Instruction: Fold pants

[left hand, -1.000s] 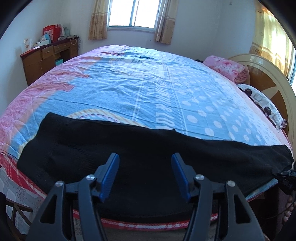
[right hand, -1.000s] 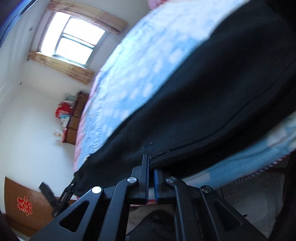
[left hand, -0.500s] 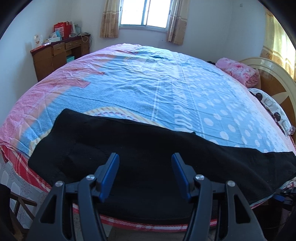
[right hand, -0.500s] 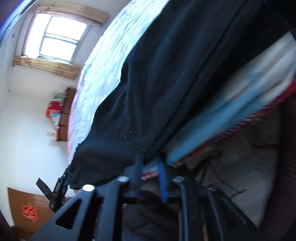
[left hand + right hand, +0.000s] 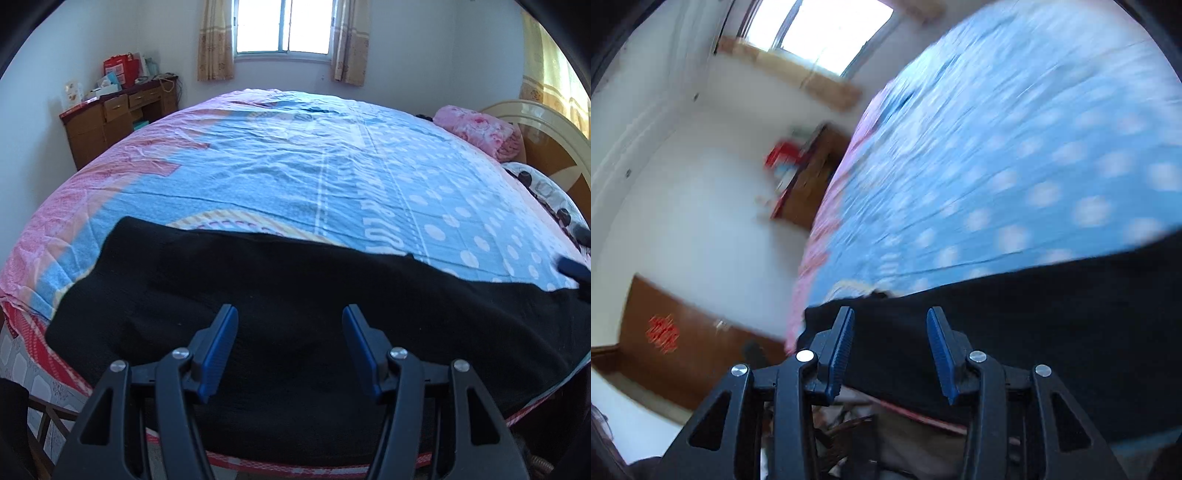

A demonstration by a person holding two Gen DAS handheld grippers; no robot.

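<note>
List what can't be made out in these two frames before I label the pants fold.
- Near edge of the black pants: left wrist view, hidden behind the open left hand-held gripper.
- Right end of the pants: left wrist view, cut off by the lens rim.
- Bedsheet pattern and desk items: right wrist view, motion blur.
- Pants layering: black fabric shows no seams in either view.
- Right hand-held gripper: open, contact with fabric unclear.

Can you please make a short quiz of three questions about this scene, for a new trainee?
1. True or false: the right gripper is shut on the black pants.
2. The pants lie on: A) the wooden desk, B) the bed, C) the floor?
3. Fill in: the left gripper is ____.

Key: 1 false, both grippers are open and empty; 2 B, along the near edge; 3 open.
</note>
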